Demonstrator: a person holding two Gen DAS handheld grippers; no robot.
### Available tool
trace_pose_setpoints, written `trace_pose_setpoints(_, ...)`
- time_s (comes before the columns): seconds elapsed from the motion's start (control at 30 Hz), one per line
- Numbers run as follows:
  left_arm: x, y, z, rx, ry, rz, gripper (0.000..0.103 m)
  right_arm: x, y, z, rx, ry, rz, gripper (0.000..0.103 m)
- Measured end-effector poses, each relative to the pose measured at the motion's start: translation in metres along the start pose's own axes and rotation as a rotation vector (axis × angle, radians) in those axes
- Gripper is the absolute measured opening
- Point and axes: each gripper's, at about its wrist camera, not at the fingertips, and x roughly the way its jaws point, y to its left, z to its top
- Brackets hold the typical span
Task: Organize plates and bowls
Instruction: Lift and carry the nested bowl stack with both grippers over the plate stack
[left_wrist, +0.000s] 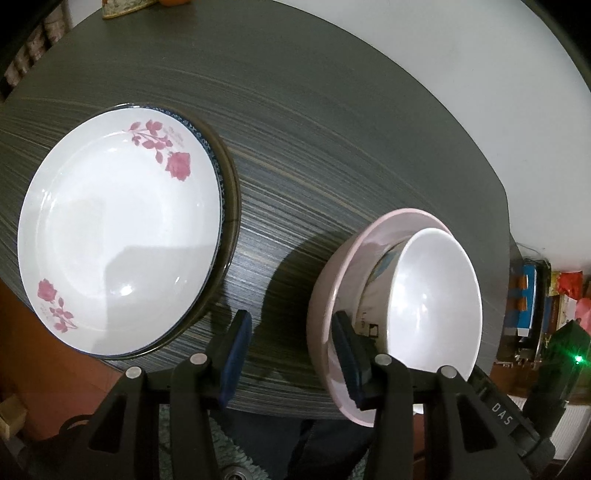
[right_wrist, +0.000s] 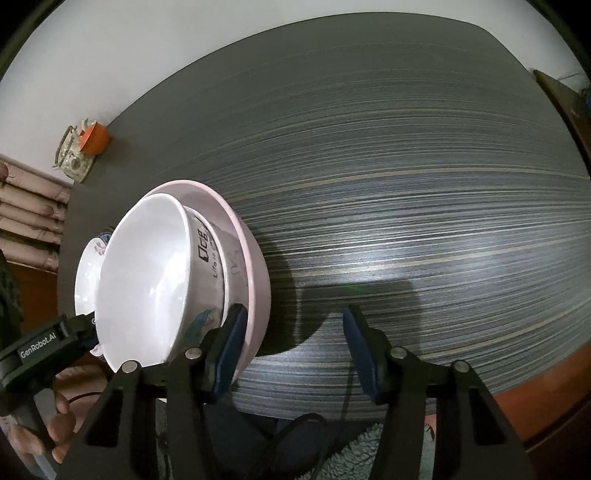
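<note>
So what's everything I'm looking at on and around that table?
rose plate: one, white with pink roses, top of a plate stack on the table's left
blue-rimmed plate: at least one, edge showing beneath the rose plate
pink bowl: one, pale pink, near the table's front edge
white bowl: one, white with printed outside, nested in the pink bowl
table: one, dark grey striped
orange cup: one, far corner, beside a patterned holder
left gripper: black, blue-padded fingers, open, one finger beside the pink bowl
right gripper: same, open, beside the pink bowl
hand: one, holding the left gripper's handle
</note>
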Motion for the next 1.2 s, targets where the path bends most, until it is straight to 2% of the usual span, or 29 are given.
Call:
trace_pose_setpoints(0.1, 0.002, -0.001, 0.000, -0.004, 0.000, 0.001, 0.045, 0.002, -0.001, 0.001, 0.009, 0.001, 0.001, 0.050)
trace_pose_setpoints(0.27, 0.005, -0.007, 0.000, 0.009, 0.003, -0.012, 0.028, 0.005, 0.000, 0.004, 0.009, 0.006, -0.002, 0.048)
trace_pose_setpoints(0.4, 0.005, -0.015, 0.000, 0.021, -0.006, -0.010, 0.023, 0.006, 0.000, 0.004, 0.013, 0.009, 0.008, 0.041)
trace_pose_setpoints(0.57, 0.007, -0.021, -0.001, 0.034, -0.010, -0.026, 0.008, 0.006, 0.004, 0.001, 0.011, 0.003, 0.026, 0.029)
trace_pose_setpoints(0.7, 0.007, -0.019, -0.001, 0.033, -0.016, -0.025, 0.008, 0.005, 0.007, -0.001, 0.003, -0.006, 0.052, 0.017)
trace_pose_setpoints(0.77, 0.006, -0.019, -0.001, 0.038, -0.019, -0.023, 0.008, 0.005, 0.008, -0.001, 0.002, -0.007, 0.065, 0.014)
trace_pose_setpoints(1.2, 0.003, -0.030, -0.002, 0.057, -0.040, -0.008, 0.008, 0.004, 0.012, -0.001, -0.006, -0.025, 0.055, 0.014)
